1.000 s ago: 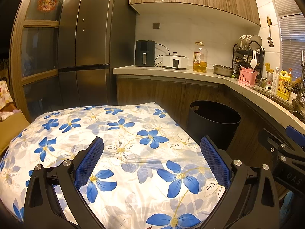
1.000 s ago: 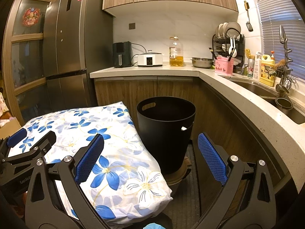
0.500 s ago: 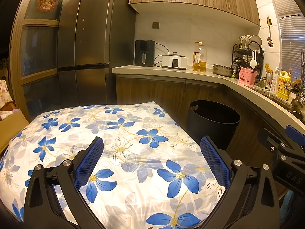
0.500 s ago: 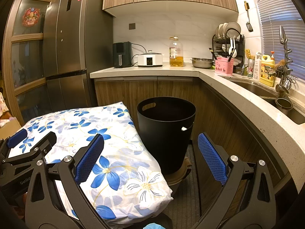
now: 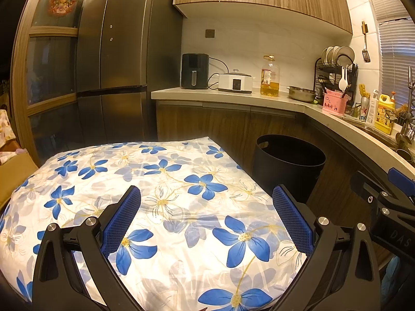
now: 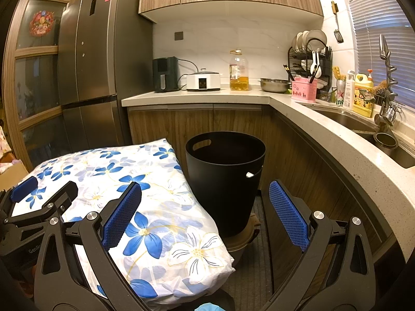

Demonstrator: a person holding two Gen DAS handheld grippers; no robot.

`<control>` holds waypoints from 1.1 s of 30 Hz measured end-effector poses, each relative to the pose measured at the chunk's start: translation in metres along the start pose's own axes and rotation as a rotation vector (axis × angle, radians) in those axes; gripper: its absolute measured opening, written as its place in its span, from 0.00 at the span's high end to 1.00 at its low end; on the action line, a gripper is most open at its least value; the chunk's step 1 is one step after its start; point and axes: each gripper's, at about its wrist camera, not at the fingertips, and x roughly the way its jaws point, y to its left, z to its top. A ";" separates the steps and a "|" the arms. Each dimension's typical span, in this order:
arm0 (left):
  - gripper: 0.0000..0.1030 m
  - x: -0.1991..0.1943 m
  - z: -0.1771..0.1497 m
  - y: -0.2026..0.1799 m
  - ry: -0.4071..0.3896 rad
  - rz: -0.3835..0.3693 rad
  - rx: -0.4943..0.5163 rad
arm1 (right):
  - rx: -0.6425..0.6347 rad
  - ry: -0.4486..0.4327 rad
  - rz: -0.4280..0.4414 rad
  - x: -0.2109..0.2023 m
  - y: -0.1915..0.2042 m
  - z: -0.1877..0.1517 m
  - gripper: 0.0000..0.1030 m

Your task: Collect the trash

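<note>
Almost nothing has moved since a second ago; we have only drifted slightly. From the left wrist, our left gripper (image 5: 206, 216) hangs spread and empty over the blue-flowered white cloth-covered surface (image 5: 166, 186), the round black plastic trash bin (image 5: 288, 165) just right of it. From the right wrist, our right gripper (image 6: 205, 213) gapes empty, aimed at the bin (image 6: 225, 178), which stands within easy reach for drops. No trash is visible on the cloth yet.

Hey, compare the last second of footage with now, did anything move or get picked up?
Nothing visibly changed. Both grippers, left and right, hover with jaws open and empty over the floral cloth, and the black bin stands where it was.
</note>
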 end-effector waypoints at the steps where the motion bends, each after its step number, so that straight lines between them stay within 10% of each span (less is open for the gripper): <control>1: 0.06 0.000 0.000 0.000 -0.001 0.000 0.001 | 0.000 -0.001 0.001 0.000 0.000 0.000 0.05; 33: 0.06 0.003 -0.001 -0.001 0.021 -0.019 0.018 | 0.004 0.000 -0.004 0.000 0.000 0.003 0.05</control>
